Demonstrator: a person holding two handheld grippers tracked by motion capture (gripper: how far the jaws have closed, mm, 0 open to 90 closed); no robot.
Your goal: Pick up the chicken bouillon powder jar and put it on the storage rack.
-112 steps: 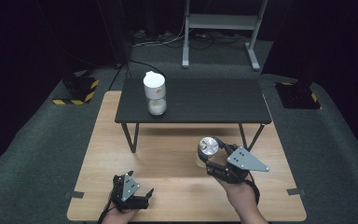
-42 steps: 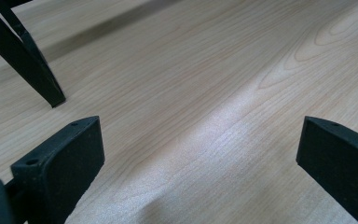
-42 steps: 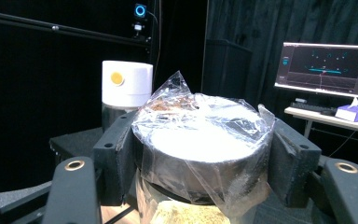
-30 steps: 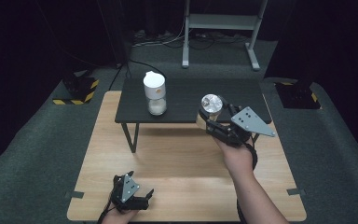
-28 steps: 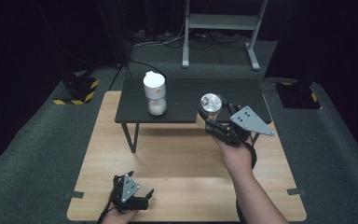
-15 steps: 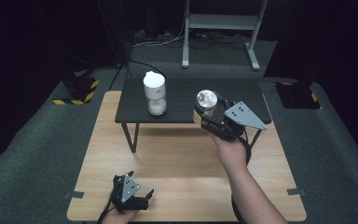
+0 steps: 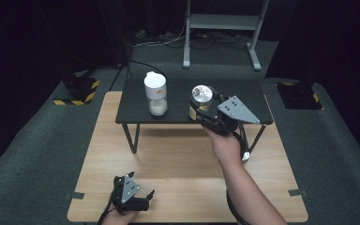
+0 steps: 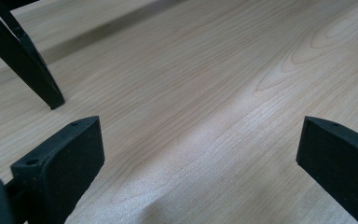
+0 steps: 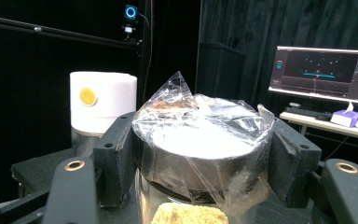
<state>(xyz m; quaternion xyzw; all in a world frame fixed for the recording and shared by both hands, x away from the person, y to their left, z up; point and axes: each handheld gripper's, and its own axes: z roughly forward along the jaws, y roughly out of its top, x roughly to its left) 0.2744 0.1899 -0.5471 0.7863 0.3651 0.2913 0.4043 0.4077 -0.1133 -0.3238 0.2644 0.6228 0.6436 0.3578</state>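
Jaws of the right gripper clench a plastic-wrapped jar over the black bench, near a white-capped jar. Left gripper rests low on the wooden floor panel, jaws released wide.
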